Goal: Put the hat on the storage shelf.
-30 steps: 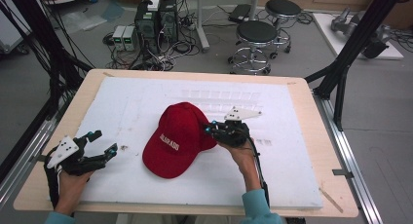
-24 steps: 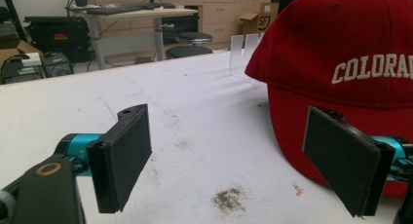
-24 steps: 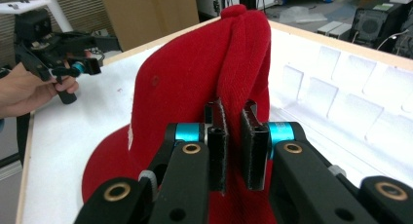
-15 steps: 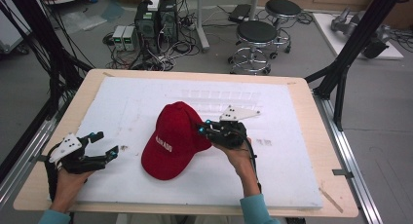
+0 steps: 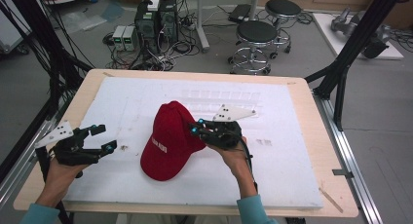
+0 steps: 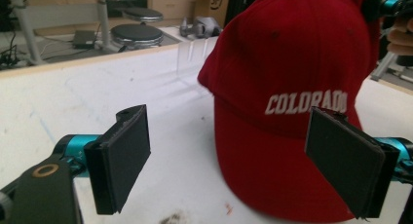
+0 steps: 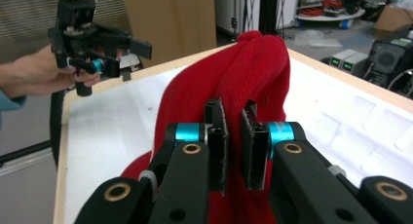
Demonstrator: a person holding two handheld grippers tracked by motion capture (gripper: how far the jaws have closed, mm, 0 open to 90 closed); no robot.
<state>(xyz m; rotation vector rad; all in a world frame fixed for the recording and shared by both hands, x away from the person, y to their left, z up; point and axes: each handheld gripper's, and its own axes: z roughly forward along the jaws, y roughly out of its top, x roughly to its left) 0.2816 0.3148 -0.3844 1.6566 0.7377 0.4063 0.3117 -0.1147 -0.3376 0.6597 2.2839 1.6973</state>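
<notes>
The right gripper (image 5: 197, 129) was pinched on a fold of the cap (image 5: 168, 139), at the crown's side, lifting it slightly off the white mat (image 5: 292, 160). The left gripper (image 5: 100, 138) waited with jaws wide apart, near the brim. The cap looked light, soft and floppy; the stiffer brim would probably offer the firmer hold.

The right gripper (image 5: 197, 128) (clamped on the crown) has dragged the red cap (image 5: 170, 139) toward nine o'clock, swinging its brim toward six. The left gripper (image 5: 103, 137) has eased slightly toward six o'clock.
</notes>
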